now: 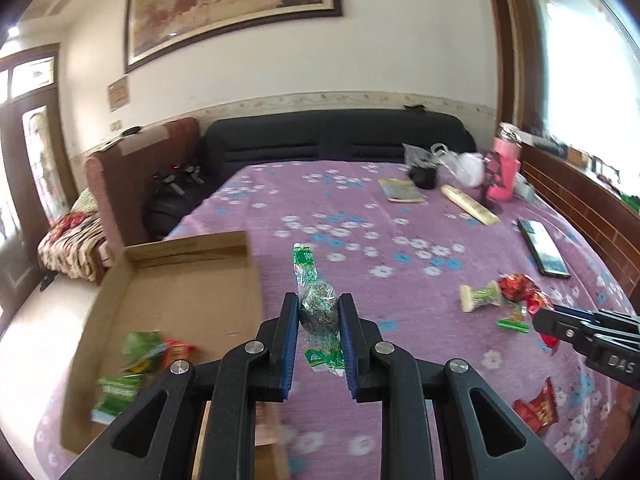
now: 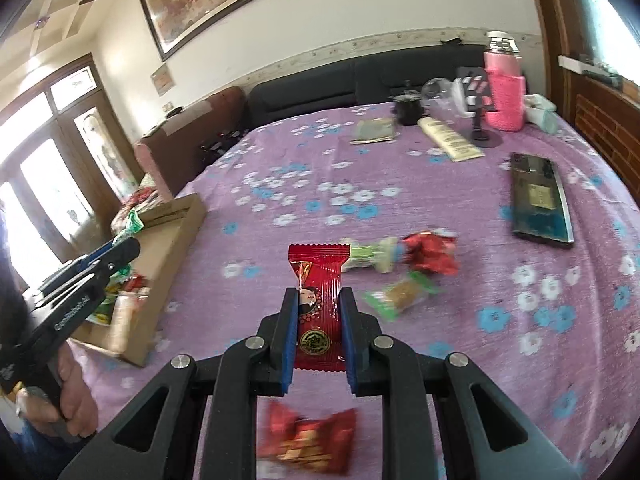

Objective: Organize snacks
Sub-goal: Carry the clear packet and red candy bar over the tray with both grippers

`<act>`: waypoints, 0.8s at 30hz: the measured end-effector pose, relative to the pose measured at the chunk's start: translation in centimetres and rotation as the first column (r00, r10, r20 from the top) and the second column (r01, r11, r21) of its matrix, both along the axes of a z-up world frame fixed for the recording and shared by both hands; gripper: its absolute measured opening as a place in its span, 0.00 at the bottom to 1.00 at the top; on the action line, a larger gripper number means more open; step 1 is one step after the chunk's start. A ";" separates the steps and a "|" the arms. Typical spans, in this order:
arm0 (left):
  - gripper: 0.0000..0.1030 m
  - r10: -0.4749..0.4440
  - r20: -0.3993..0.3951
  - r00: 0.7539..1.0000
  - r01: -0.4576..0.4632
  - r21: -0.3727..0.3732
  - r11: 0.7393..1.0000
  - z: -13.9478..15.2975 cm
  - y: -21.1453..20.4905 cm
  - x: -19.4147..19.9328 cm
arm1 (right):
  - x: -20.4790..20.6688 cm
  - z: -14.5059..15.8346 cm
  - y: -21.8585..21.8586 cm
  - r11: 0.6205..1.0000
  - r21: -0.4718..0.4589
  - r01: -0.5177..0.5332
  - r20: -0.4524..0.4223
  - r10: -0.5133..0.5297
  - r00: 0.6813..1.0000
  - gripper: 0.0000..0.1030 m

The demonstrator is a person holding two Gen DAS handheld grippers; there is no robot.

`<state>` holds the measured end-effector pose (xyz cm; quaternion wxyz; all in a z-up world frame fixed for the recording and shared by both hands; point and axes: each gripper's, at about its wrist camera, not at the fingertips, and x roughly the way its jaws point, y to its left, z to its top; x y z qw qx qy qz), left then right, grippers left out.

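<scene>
L gripper (image 1: 318, 312) grips green candy (image 1: 316, 308); R gripper (image 2: 319, 316) red packet (image 2: 318, 304).

We're in a home living room: a dark sofa (image 1: 340, 136) along the wall, a big framed painting (image 1: 232, 8) above it, wooden glass-paned doors (image 2: 60, 168) letting in daylight, and a table under a purple flowered cloth (image 1: 360, 216) with a pink flask (image 2: 505, 92).
</scene>
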<state>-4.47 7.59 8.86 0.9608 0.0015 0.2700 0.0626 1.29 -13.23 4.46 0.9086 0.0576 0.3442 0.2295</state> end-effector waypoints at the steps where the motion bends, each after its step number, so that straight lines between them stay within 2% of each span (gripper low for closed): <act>1: 0.20 0.015 0.001 1.000 -0.015 -0.004 1.000 0.0 0.8 -0.3 | -0.3 0.3 0.8 1.000 -0.001 -0.014 0.004 0.014 1.000 0.18; 7: 0.20 0.124 -0.034 0.992 -0.126 -0.041 0.991 -1.8 6.7 -2.3 | -1.8 2.0 7.4 0.989 -0.002 -0.148 0.015 0.148 0.989 0.18; 13: 0.20 0.208 -0.085 0.974 -0.214 -0.068 0.975 -4.1 11.2 -3.4 | -2.3 0.8 14.9 0.964 -0.036 -0.265 -0.028 0.264 0.964 0.18; 17: 0.20 0.212 -0.111 0.971 -0.222 -0.082 0.972 -5.1 12.5 -3.6 | -2.4 -0.5 18.8 0.948 -0.047 -0.314 -0.064 0.311 0.948 0.18; 24: 0.20 0.170 -0.150 0.974 -0.193 -0.153 0.969 -5.8 13.3 -3.0 | -2.8 -2.3 22.5 0.932 -0.095 -0.349 -0.073 0.343 0.937 0.18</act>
